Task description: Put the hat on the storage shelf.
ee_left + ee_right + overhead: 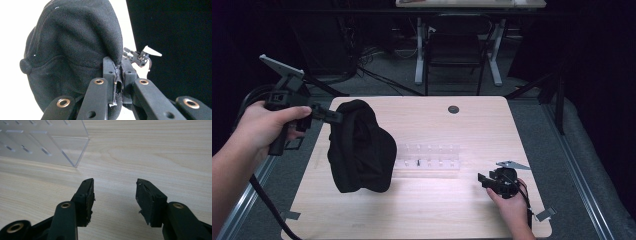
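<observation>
The left gripper (pixel 331 116) has its jaws clamped tight on the edge of a black cap (pixel 361 147), pinching the fabric between the pads, and holds it up so it hangs clear of the wooden table (pixel 472 210), over the table's left part. In the left gripper view the cap (pixel 72 50) shows a round button (pixel 25 66) on its crown and stitched seams; no logo, label or lettering can be read on it. Just right of the cap a clear acrylic rack (pixel 427 156) with slots lies on the table. Right of the rack, near the table's front right corner, the right gripper (pixel 482 179) rests low with its jaws standing apart and nothing between them (pixel 115 195).
</observation>
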`<state>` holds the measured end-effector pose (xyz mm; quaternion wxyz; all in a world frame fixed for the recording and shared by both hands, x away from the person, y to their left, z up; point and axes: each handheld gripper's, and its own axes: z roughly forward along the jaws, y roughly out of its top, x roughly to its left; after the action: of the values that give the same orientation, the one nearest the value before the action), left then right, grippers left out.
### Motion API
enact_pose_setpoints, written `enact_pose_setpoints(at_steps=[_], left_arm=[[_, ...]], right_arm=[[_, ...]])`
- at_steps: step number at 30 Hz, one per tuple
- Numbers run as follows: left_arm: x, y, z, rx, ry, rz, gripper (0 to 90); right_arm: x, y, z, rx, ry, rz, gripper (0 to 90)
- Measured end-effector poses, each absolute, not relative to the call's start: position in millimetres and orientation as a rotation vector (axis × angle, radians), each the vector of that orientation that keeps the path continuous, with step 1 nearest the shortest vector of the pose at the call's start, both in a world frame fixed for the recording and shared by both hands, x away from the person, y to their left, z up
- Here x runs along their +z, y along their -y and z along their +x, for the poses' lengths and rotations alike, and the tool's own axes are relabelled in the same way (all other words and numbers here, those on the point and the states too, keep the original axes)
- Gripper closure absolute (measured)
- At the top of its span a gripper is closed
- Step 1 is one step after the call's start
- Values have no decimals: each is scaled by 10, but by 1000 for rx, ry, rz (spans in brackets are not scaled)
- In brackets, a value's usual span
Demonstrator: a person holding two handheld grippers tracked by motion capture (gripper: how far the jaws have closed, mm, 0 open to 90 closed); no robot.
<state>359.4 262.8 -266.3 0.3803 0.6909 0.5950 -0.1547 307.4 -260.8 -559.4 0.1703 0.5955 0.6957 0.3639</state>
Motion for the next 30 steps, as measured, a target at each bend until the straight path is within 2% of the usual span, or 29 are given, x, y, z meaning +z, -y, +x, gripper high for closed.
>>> enact_pose_setpoints(at_steps=[30], left_arm=[[-2594, -2269, 4032, -377, -1490, 1698, 855]], right_arm=[[-5573, 2621, 3069, 1040, -1974, 1688, 484]])
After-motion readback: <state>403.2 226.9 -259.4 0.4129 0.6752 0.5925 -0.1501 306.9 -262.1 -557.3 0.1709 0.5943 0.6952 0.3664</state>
